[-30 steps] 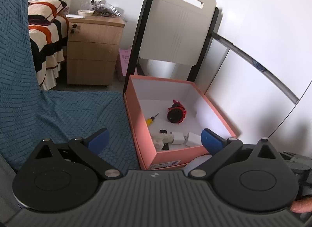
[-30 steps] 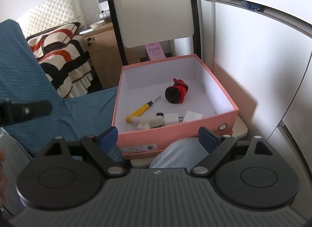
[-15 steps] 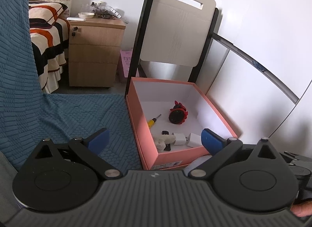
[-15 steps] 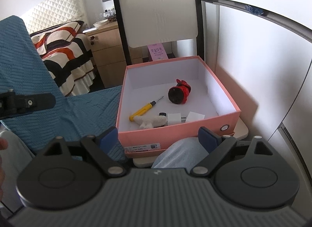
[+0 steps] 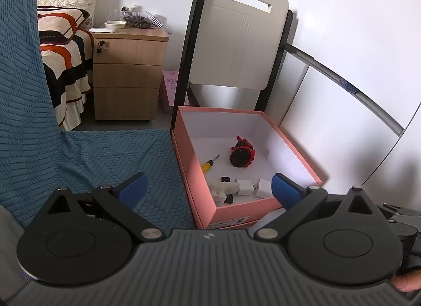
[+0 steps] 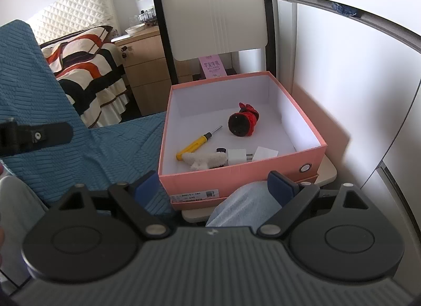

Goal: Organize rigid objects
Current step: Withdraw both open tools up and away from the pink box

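An open pink box (image 5: 200, 174) (image 6: 310, 132) stands on a chair seat. Inside lie a yellow screwdriver (image 5: 209, 164) (image 6: 196, 143), a red and black round object (image 5: 241, 152) (image 6: 243, 120), a white fuzzy piece (image 5: 225, 190) (image 6: 206, 160), a white charger plug (image 5: 246, 187) (image 6: 236, 157) and a white card (image 5: 263, 187) (image 6: 265, 153). My left gripper (image 5: 208, 191) is open and empty, held back from the box's near left corner. My right gripper (image 6: 214, 183) is open and empty, just before the box's front wall.
A blue textured cover (image 5: 86, 153) (image 6: 105, 145) drapes the seat left of the box. A white chair back (image 5: 236, 43) (image 6: 213, 11) rises behind it. A wooden nightstand (image 5: 126, 74) and a striped bed (image 5: 63, 50) stand at the back left. A white wall (image 5: 342, 82) runs along the right.
Both grippers have risen and drawn slightly back, so the box sits lower and more of its inside shows. Both stay open and empty. The objects in the box have not moved.
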Motion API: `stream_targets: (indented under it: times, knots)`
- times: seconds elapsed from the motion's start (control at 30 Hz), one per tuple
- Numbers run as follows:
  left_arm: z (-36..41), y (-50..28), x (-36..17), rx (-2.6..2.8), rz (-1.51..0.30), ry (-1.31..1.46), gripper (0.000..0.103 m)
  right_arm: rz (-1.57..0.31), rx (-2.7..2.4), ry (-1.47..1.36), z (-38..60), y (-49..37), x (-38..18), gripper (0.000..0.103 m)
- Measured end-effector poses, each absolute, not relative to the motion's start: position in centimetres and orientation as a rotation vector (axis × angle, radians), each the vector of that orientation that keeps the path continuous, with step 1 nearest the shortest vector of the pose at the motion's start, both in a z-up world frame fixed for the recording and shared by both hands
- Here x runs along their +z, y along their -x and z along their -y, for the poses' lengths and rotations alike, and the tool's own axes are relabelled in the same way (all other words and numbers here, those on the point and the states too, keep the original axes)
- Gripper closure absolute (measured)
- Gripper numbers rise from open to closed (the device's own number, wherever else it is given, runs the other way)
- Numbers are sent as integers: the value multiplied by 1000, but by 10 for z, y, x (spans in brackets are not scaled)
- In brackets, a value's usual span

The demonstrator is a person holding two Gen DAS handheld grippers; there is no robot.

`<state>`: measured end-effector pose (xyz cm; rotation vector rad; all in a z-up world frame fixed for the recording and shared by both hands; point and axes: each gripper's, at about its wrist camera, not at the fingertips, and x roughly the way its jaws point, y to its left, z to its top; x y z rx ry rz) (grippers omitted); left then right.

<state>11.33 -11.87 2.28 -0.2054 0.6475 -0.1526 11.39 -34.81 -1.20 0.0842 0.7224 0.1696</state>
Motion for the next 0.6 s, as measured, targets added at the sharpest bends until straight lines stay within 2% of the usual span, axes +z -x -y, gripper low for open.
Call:
stream_targets:
  times: [0.6]
  knots:
    - [122, -116, 16, -160, -663, 209, 0, -732, 176, -85, 346, -113, -16, 12]
